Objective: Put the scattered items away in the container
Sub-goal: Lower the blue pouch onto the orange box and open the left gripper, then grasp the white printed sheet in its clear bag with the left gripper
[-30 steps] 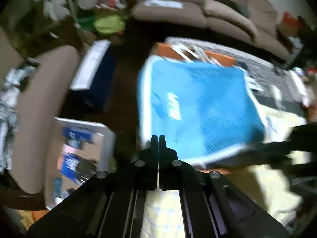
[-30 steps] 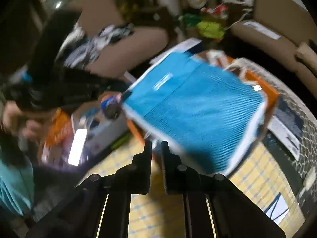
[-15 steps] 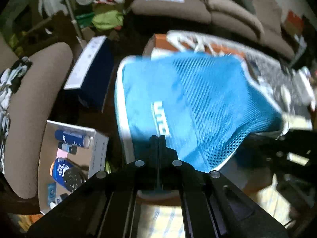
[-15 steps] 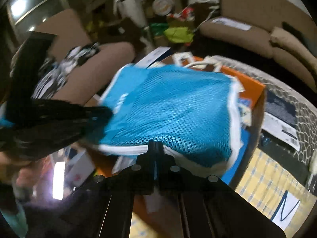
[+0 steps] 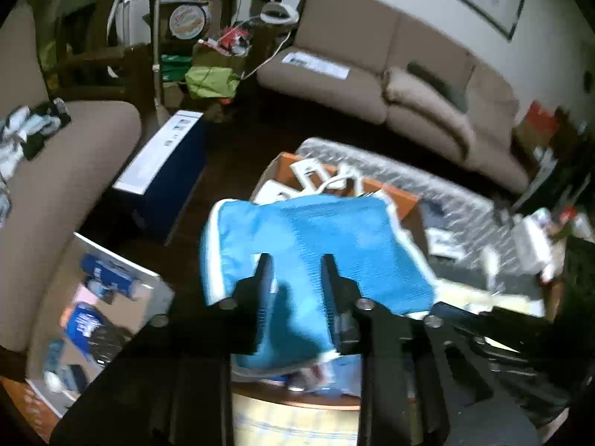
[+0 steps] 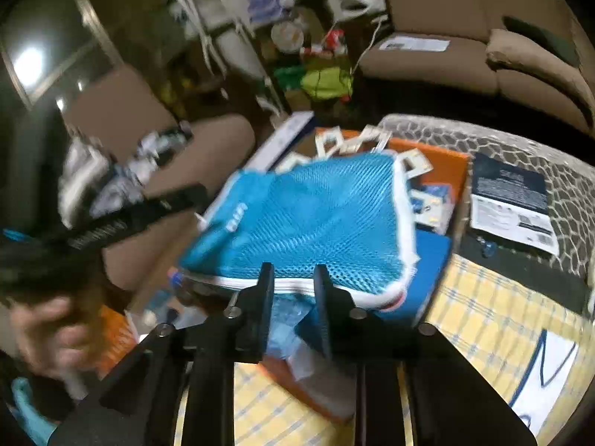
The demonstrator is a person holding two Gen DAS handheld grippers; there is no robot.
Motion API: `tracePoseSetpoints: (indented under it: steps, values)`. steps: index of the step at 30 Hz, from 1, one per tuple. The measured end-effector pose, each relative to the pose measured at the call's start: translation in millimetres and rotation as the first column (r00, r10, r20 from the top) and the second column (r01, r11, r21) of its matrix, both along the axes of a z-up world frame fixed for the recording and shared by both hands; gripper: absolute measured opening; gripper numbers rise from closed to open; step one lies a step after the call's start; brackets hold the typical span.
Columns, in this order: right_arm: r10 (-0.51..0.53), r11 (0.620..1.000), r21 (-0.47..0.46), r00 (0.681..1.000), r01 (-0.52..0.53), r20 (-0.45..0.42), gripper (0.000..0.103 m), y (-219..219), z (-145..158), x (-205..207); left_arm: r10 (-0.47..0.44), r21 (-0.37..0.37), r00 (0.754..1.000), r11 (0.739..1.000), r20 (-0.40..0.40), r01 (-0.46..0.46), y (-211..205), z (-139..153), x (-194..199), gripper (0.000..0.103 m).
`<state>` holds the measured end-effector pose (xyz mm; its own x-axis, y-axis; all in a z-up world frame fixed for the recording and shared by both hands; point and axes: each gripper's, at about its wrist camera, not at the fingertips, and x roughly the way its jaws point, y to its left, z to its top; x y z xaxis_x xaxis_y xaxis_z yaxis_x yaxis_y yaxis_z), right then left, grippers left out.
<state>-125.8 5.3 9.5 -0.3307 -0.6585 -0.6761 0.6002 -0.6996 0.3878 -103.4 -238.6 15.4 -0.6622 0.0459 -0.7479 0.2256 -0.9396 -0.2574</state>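
Note:
A blue mesh garment (image 5: 319, 245) with white trim lies draped over the orange box (image 5: 407, 200), covering most of it. My left gripper (image 5: 297, 269) hangs just over the garment's near edge. Its jaws are opening and the cloth sags between them, no longer pinched. In the right wrist view the garment (image 6: 308, 223) sits on the same orange box (image 6: 446, 161). My right gripper (image 6: 293, 278) is at its white hem, jaws opening, with the hem loose in the gap. The left gripper's black body (image 6: 130, 219) shows at the left, held by a hand (image 6: 48, 327).
White hangers (image 6: 349, 141) poke out of the box behind the garment. A yellow checked cloth (image 6: 494, 319) and a leaflet (image 6: 509, 204) lie on the table. A blue and white carton (image 5: 163, 163), an open cardboard box of cans (image 5: 96, 297), an armchair (image 5: 55, 171) and a sofa (image 5: 390, 74) surround it.
Both grippers were shut on the garment's hem and carried it over the orange box. Now both pairs of jaws have parted and the garment rests on the box.

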Motion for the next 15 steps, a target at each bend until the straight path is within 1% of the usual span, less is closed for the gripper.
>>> tracePoseSetpoints:
  steps: [2, 3, 5, 6, 7, 8, 9, 10, 11, 12, 13, 14, 15]
  values:
    - [-0.047, 0.999, -0.016, 0.999, 0.047, -0.016, 0.025, 23.0, 15.3, 3.9, 0.001, 0.055, 0.999, 0.998, -0.042, 0.002, 2.4, 4.4, 6.4, 0.032]
    - [-0.089, 0.996, -0.014, 0.995, 0.089, -0.032, 0.027, 39.9, 23.2, 7.5, -0.003, 0.066, 0.999, 0.998, -0.048, 0.006, 5.9, 5.5, 7.9, 0.032]
    - [-0.205, 0.979, 0.006, 0.977, 0.206, -0.062, 0.040, 79.8, 33.2, 18.3, -0.014, 0.067, 0.999, 0.998, -0.047, 0.018, 15.4, 6.2, 9.0, 0.037]
    - [-0.237, 0.971, 0.016, 0.969, 0.239, -0.066, 0.044, 91.5, 33.6, 20.2, -0.026, 0.065, 0.998, 0.997, -0.049, 0.030, 21.6, 5.7, 9.0, 0.037]
    - [-0.288, 0.956, 0.043, 0.955, 0.291, -0.067, 0.048, 112.1, 31.0, 23.3, -0.040, 0.069, 0.998, 0.997, -0.056, 0.043, 28.7, 5.4, 9.6, 0.040]
    - [-0.335, 0.937, 0.077, 0.940, 0.340, -0.063, 0.049, 132.3, 25.7, 24.9, -0.053, 0.090, 0.996, 0.994, -0.065, 0.059, 36.3, 4.7, 10.9, 0.045]
    - [-0.361, 0.926, 0.098, 0.931, 0.365, -0.058, 0.050, 141.3, 22.0, 25.0, -0.074, 0.125, 0.994, 0.989, -0.076, 0.083, 44.5, 2.8, 12.1, 0.048]
    - [-0.404, 0.905, 0.129, 0.914, 0.406, -0.042, 0.053, 160.8, 13.0, 25.5, -0.139, 0.185, 0.987, 0.971, -0.086, 0.153, 59.1, -0.6, 12.8, 0.051]
    - [-0.443, 0.884, 0.153, 0.896, 0.442, -0.028, 0.056, 177.3, 3.9, 24.6, -0.218, 0.220, 0.972, 0.947, -0.086, 0.232, 78.3, -3.6, 12.9, 0.051]
    - [-0.497, 0.850, 0.193, 0.867, 0.490, -0.014, 0.058, 198.1, -9.4, 24.5, -0.256, 0.223, 0.963, 0.937, -0.086, 0.270, 91.3, -5.0, 14.3, 0.051]
    - [-0.532, 0.824, 0.225, 0.847, 0.520, -0.007, 0.066, 212.0, -20.0, 23.9, -0.299, 0.199, 0.951, 0.930, -0.085, 0.310, 113.4, -5.7, 17.2, 0.055]
    - [-0.570, 0.792, 0.268, 0.822, 0.548, 0.004, 0.076, 226.6, -38.1, 21.2, -0.313, 0.177, 0.946, 0.930, -0.081, 0.322, 124.4, -5.7, 18.5, 0.061]
    - [-0.591, 0.775, 0.295, 0.806, 0.559, 0.025, 0.078, 238.0, -56.8, 17.3, -0.328, 0.143, 0.942, 0.931, -0.073, 0.335, 139.0, -5.9, 19.6, 0.064]
